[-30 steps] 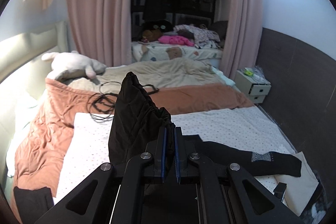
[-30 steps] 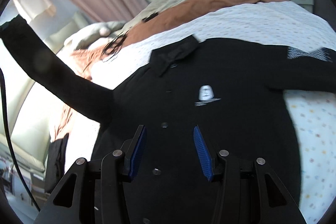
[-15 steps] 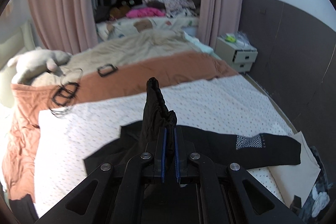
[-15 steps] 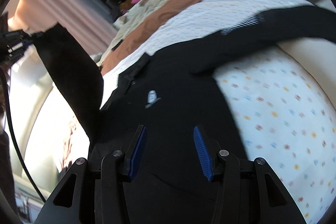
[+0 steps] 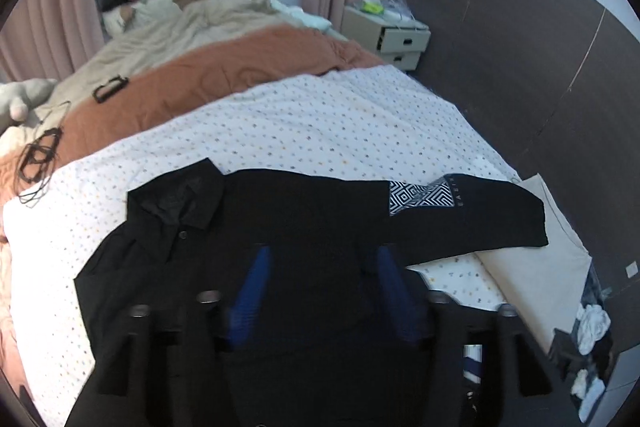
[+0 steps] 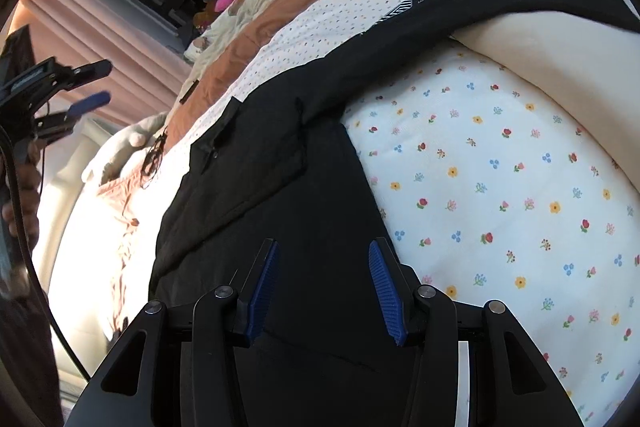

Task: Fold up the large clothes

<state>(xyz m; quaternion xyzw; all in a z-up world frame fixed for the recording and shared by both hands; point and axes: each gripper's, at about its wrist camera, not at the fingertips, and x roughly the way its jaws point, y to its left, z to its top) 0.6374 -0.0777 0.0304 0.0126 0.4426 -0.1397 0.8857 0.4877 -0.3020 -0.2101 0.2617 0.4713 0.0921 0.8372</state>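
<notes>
Nearest the bed's [image 5: 328, 115] foot edge, both grippers hover with jaws apart, empty: the left gripper [image 5: 324, 291] has just been opening, the right gripper [image 6: 324, 283] is parted. Beneath them a matte black shirt [image 5: 280, 227] lies flat on the flower-dotted sheet [image 6: 500, 187], collar toward the rust quilt [image 5: 224, 75], one patterned sleeve [image 5: 460, 211] stretched sideways to the cream pillow [image 5: 536, 275].

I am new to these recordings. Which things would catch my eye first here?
First, the black shirt spread flat on the dotted sheet, one sleeve with a white patterned patch reaching toward the pillow. Next, the left gripper and right gripper, both open over the shirt. Behind lies an orange blanket.
</notes>
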